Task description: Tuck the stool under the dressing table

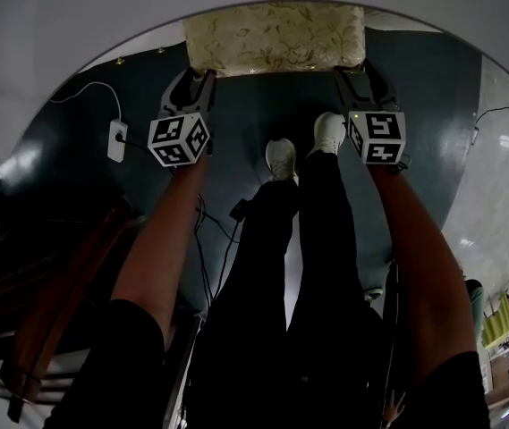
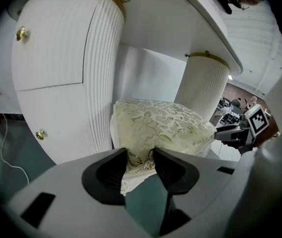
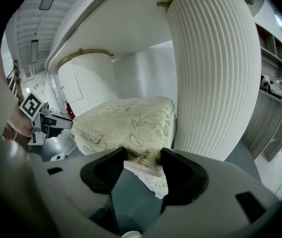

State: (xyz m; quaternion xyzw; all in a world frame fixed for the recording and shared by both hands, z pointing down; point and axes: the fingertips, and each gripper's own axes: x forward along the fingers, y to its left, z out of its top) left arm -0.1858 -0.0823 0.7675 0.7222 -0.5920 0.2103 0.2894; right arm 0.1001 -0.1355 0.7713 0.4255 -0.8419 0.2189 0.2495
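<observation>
Your left tongs (image 2: 140,158) and right tongs (image 3: 143,160) each pinch a front corner of the stool (image 1: 275,38), which sits partly under the dressing table (image 3: 126,29). Push unevenly and it may skew into the fluted pedestal (image 3: 212,73), or the fabric may slip free.

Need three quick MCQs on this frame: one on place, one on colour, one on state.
1. Where does the stool stand?
A) partly under the dressing table, between its pedestals
B) on the tabletop
C) behind the person

2. Its cushion is:
A) red
B) cream, leaf-patterned
C) black

3. The left gripper has its jaws:
A) wide apart, empty
B) on a cable
C) on the cushion's corner

Key:
1A, a pedestal flanks it in each gripper view.
2B, a pale leaf print shows.
3C, the fabric sits pinched between them.
</observation>
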